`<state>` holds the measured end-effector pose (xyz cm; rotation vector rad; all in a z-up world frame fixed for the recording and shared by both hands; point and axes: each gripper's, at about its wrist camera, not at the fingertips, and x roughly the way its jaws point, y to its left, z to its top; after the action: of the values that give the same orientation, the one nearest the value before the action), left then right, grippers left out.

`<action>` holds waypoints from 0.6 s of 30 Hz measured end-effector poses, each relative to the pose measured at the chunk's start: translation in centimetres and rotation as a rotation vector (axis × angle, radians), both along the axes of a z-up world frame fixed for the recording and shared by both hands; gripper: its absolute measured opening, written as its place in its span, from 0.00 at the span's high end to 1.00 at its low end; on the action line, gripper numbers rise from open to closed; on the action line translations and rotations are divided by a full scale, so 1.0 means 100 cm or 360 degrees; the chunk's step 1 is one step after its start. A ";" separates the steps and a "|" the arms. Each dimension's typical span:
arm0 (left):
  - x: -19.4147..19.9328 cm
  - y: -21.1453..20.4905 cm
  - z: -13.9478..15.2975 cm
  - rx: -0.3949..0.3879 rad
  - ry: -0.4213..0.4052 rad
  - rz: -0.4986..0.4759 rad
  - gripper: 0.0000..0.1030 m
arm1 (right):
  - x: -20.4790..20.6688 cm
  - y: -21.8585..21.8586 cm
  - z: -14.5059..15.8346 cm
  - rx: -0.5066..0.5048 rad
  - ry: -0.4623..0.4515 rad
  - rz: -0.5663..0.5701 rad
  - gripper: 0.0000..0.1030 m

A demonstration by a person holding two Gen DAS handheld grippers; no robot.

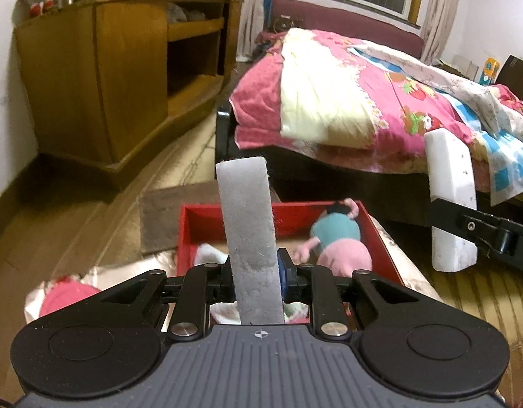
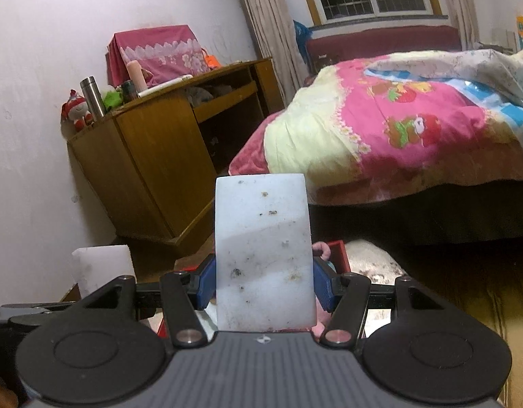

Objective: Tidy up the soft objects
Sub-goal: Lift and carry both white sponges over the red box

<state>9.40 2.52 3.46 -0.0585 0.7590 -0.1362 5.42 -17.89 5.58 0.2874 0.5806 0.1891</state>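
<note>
One plush pig doll [image 1: 336, 238] in a teal top and pink skirt is lying inside one red box [image 1: 383, 238], against its right wall toward the far corner. One white cloth [image 1: 210, 253] is sitting near the box's left wall. The left tongs [image 1: 251, 183] are hovering over the box, pressed together and empty. The right tongs [image 2: 263, 183] are also showing their pads together, gripping nothing.
</note>
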 end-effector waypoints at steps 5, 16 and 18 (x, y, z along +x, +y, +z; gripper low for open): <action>0.008 -0.001 0.002 0.0028 -0.0027 0.0020 0.80 | 0.006 0.004 0.002 -0.0030 -0.0037 -0.0012 0.72; 0.029 -0.007 -0.003 0.0090 -0.0035 0.0046 0.80 | 0.029 0.006 0.000 -0.0056 -0.0068 -0.0028 0.72; 0.033 -0.008 -0.005 0.0106 -0.0032 0.0050 0.80 | 0.033 0.006 -0.002 -0.0063 -0.0061 -0.0029 0.72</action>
<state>12.74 1.71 2.92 -0.0058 0.7418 -0.0812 8.76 -17.28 5.38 0.2501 0.5429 0.1653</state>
